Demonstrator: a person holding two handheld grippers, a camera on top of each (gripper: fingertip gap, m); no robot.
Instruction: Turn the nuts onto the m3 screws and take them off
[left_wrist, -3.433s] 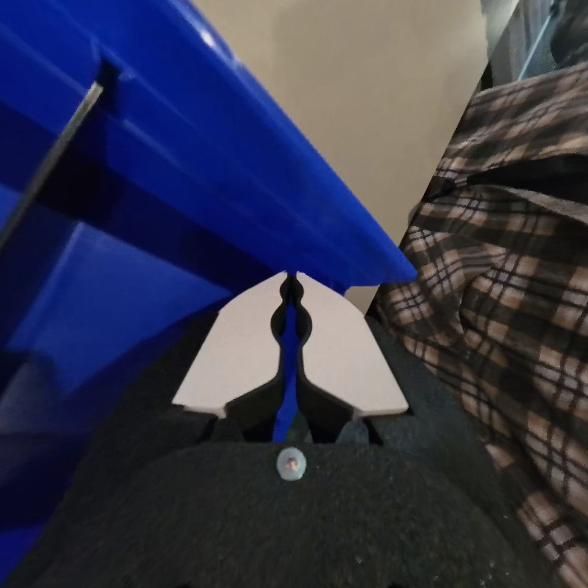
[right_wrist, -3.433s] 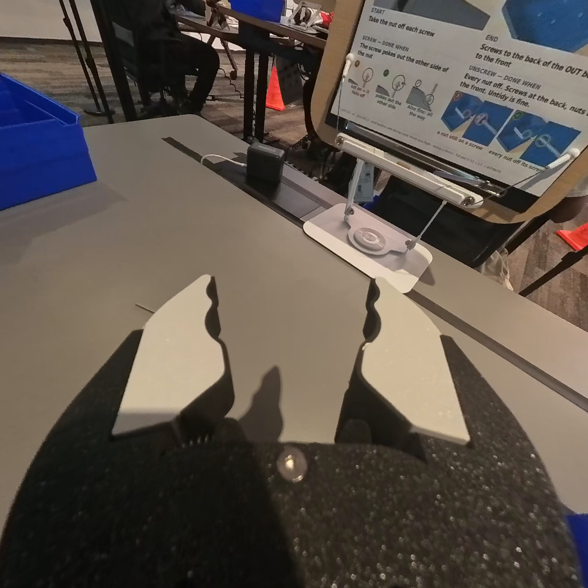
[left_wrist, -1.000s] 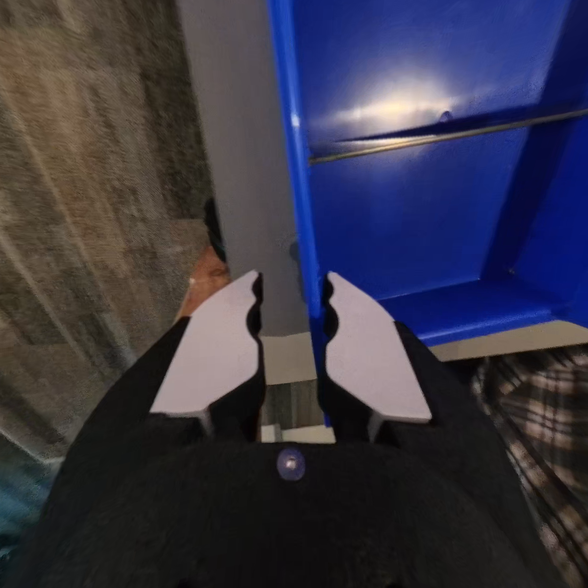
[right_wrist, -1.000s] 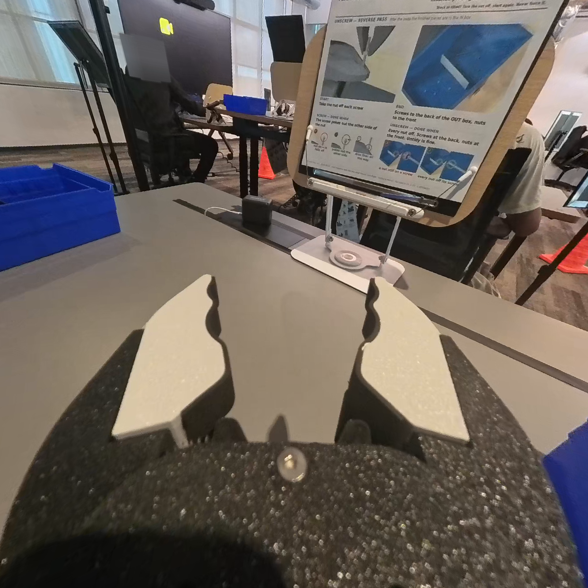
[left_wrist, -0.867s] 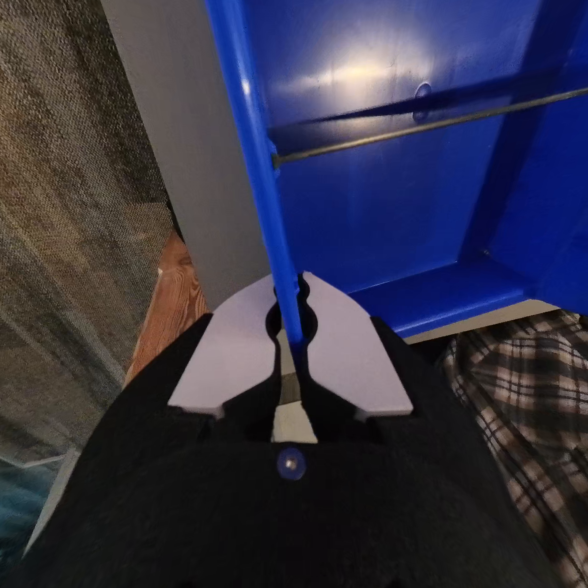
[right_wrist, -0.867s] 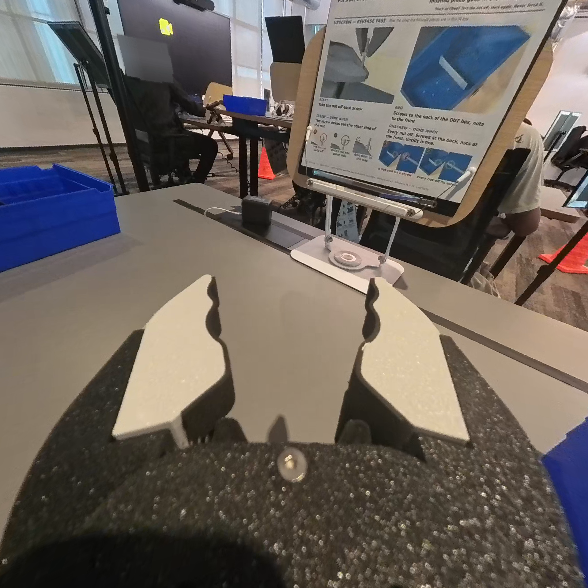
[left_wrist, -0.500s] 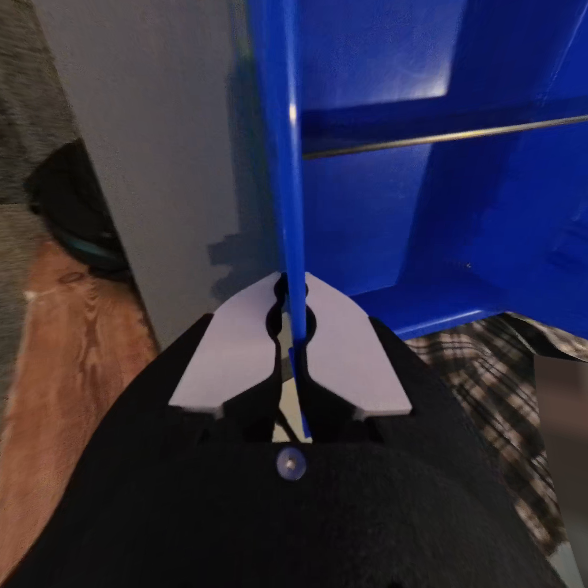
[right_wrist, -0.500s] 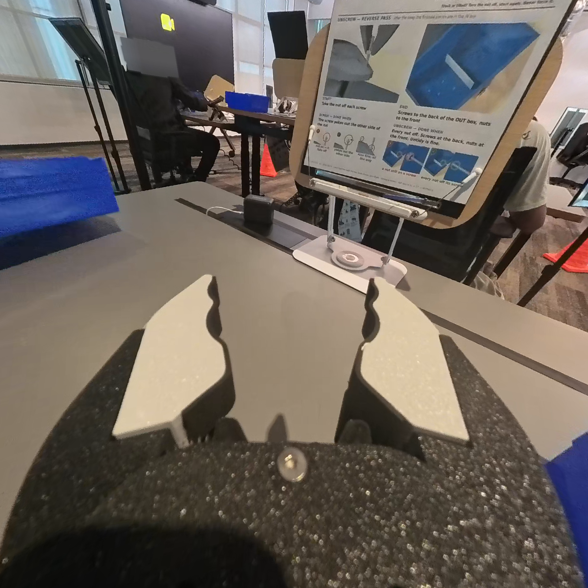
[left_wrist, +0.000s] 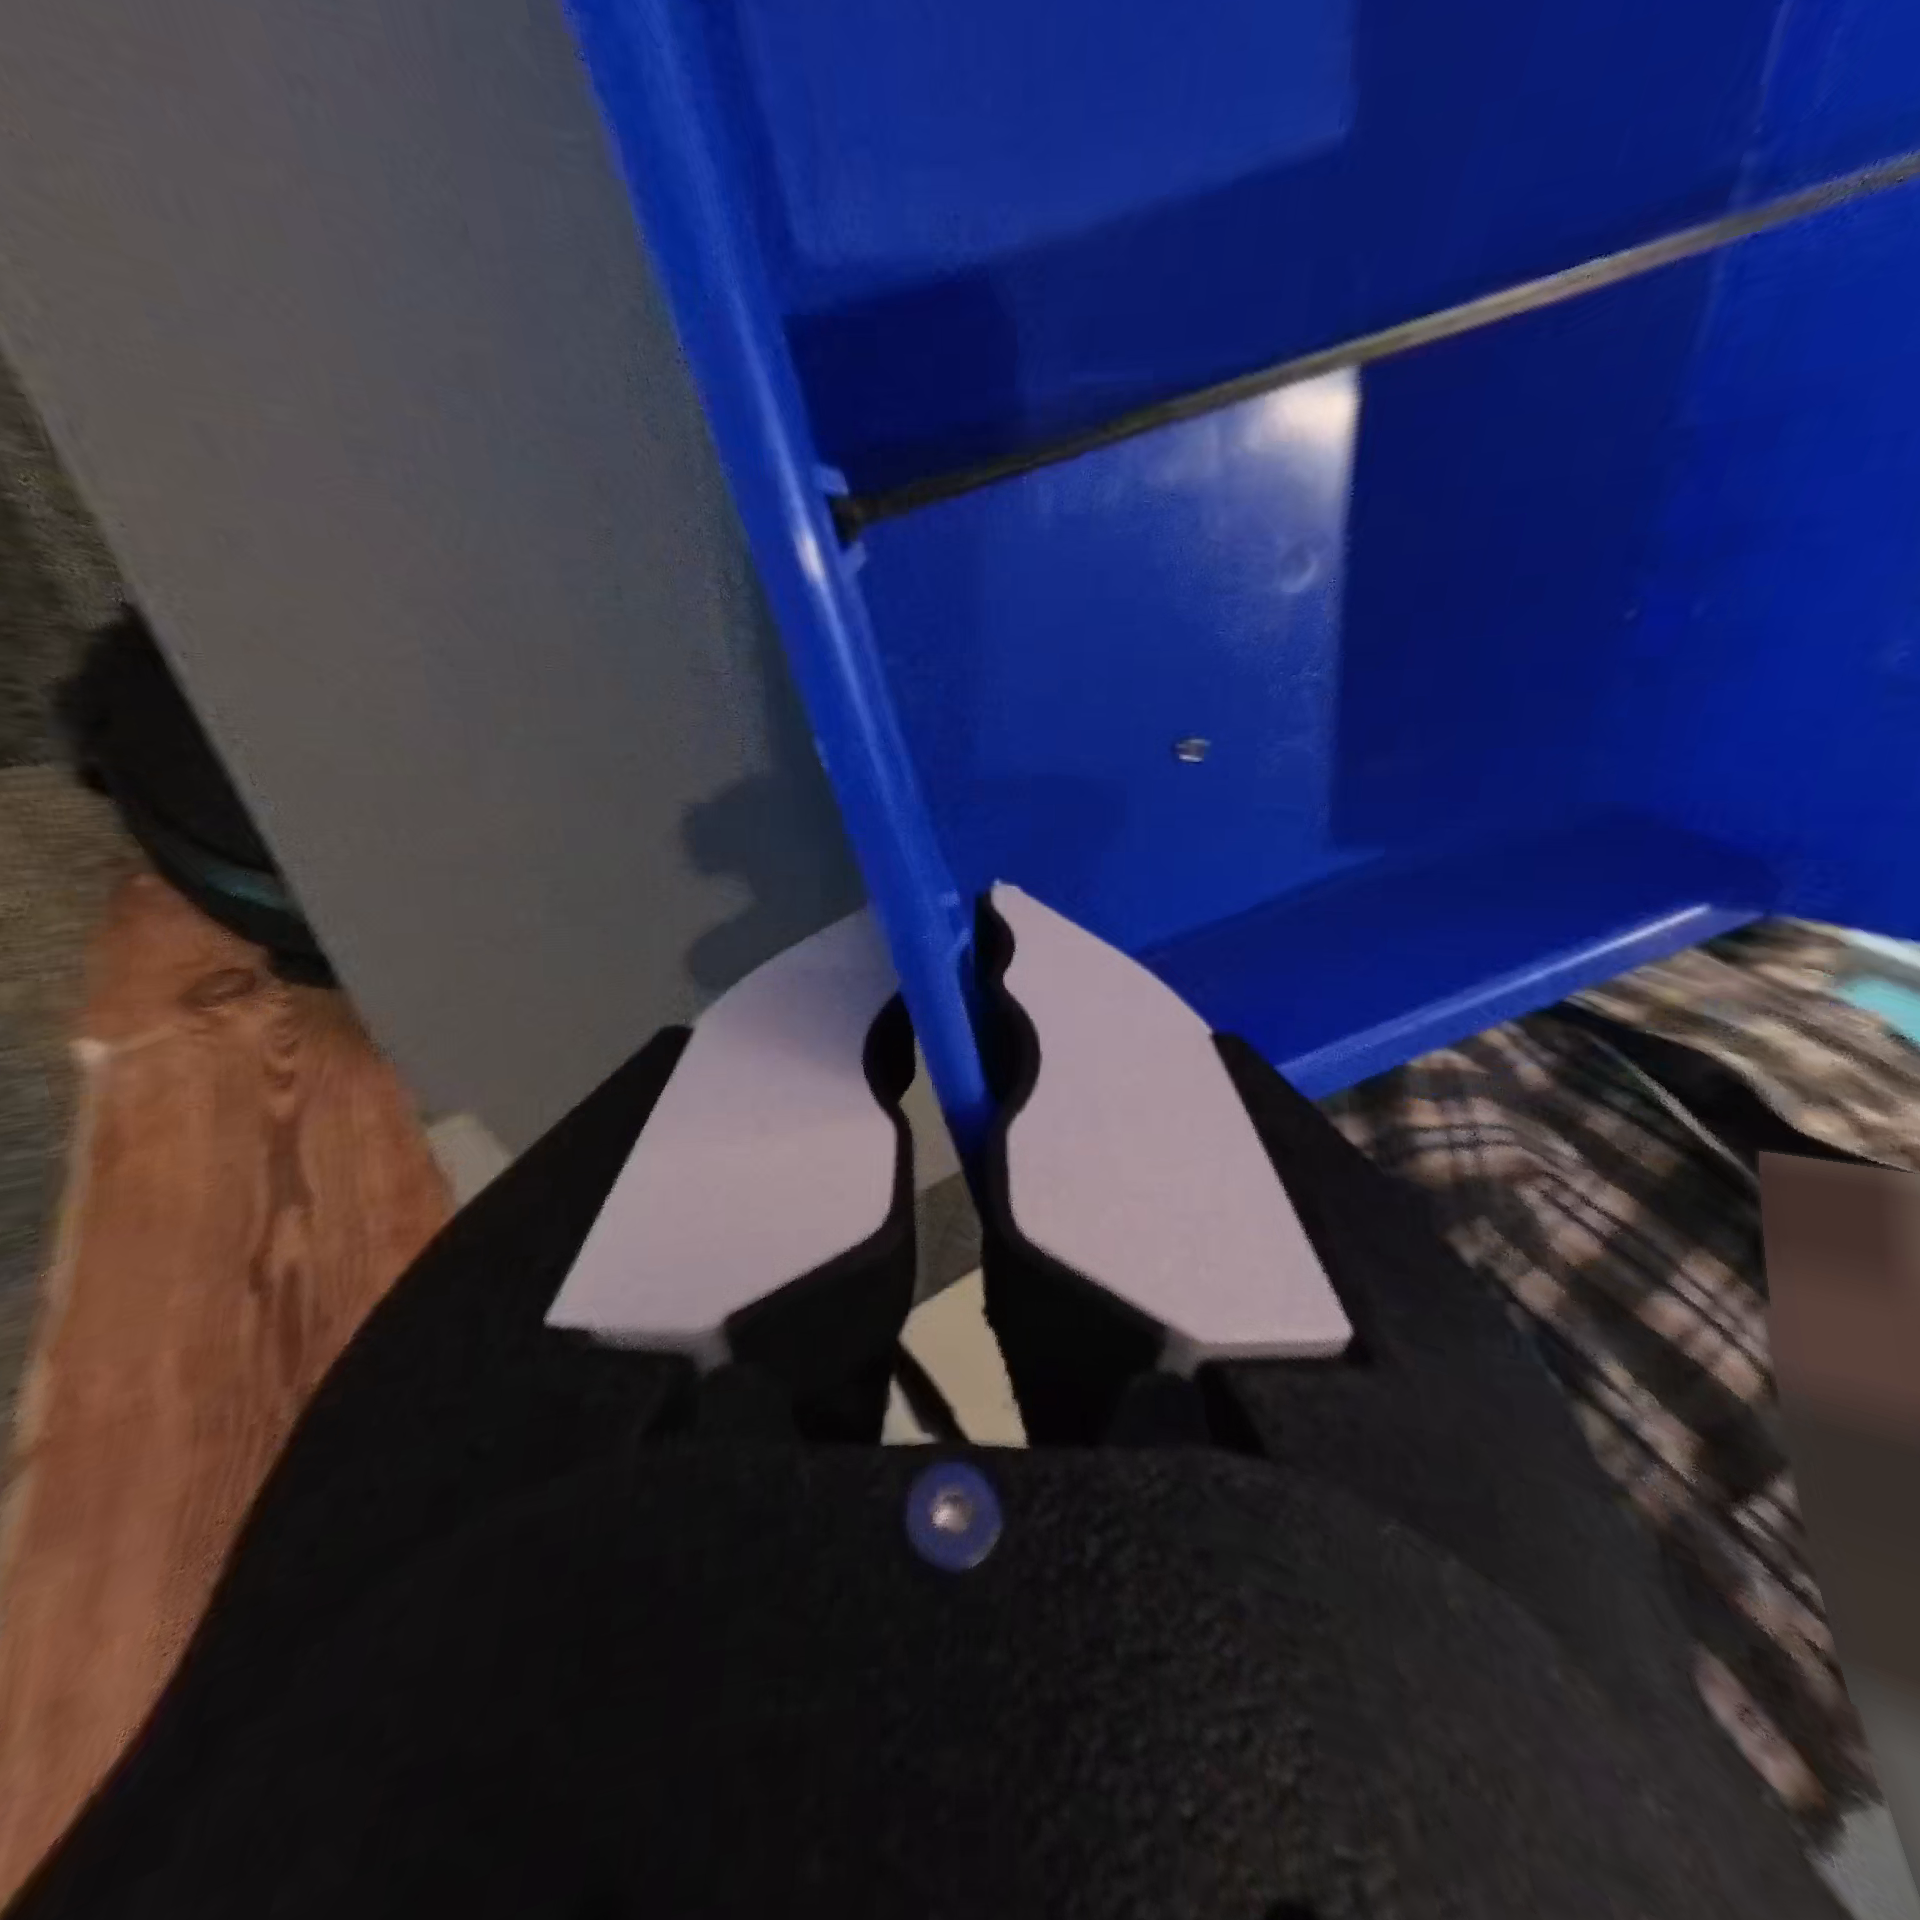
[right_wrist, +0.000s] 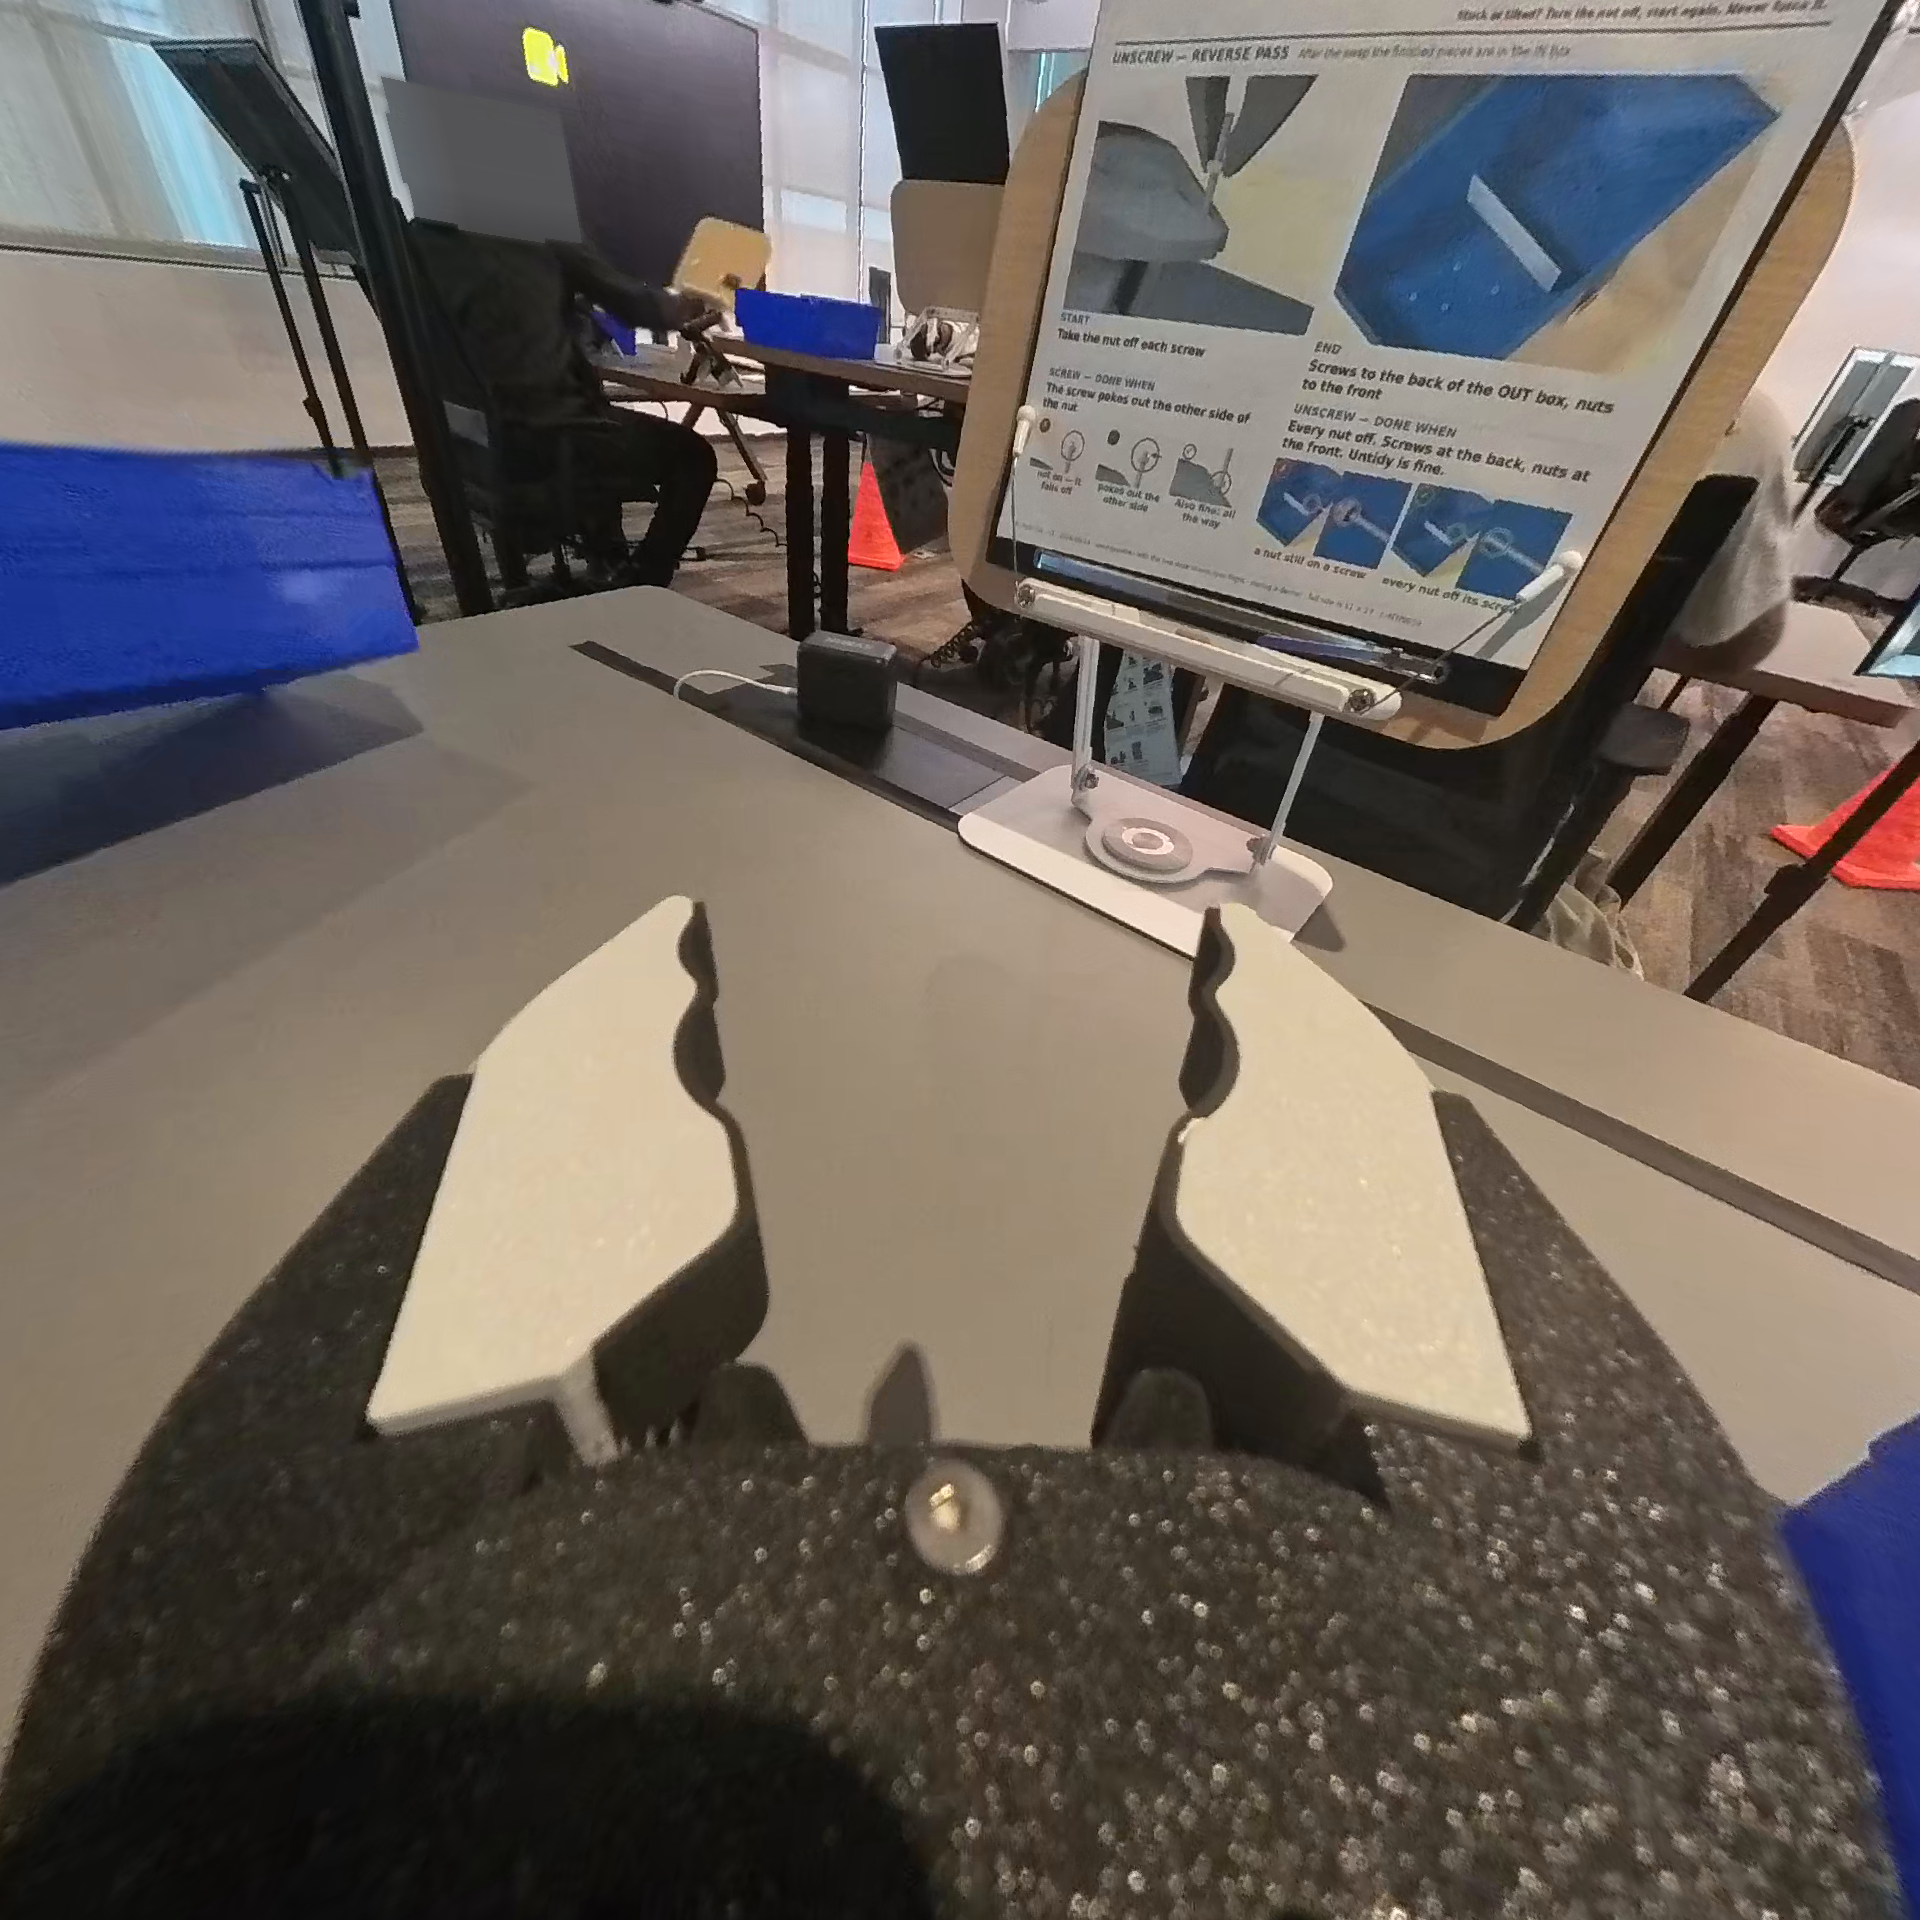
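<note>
Left gripper (left_wrist: 951, 1023): clamped tight on the side wall of the blue bin (left_wrist: 1143, 644), one grey finger outside the wall, the other inside.
Blue bin: tilted, its open inside facing the left wrist camera; in the right wrist view a blurred blue bin (right_wrist: 187, 571) shows raised off the grey table (right_wrist: 883, 997) at far left, its shadow under it.
Divider (left_wrist: 1351, 353): a thin dark strip crossing the bin from wall to wall.
Nut (left_wrist: 1192, 750): one tiny shiny speck on the bin's inner face, below the divider; too small to say more.
M3 screws: none that I can make out.
Right gripper (right_wrist: 951, 987): jaws spread wide, nothing between them, low over the bare table.
Instruction board (right_wrist: 1403, 343): propped on a white stand (right_wrist: 1143, 842) across the table.
Black charger (right_wrist: 844, 681): just left of the stand, with a white cable.
Plaid cloth (left_wrist: 1558, 1299): beside the bin, lower right in the left wrist view.
Background: a person seated at another table.
</note>
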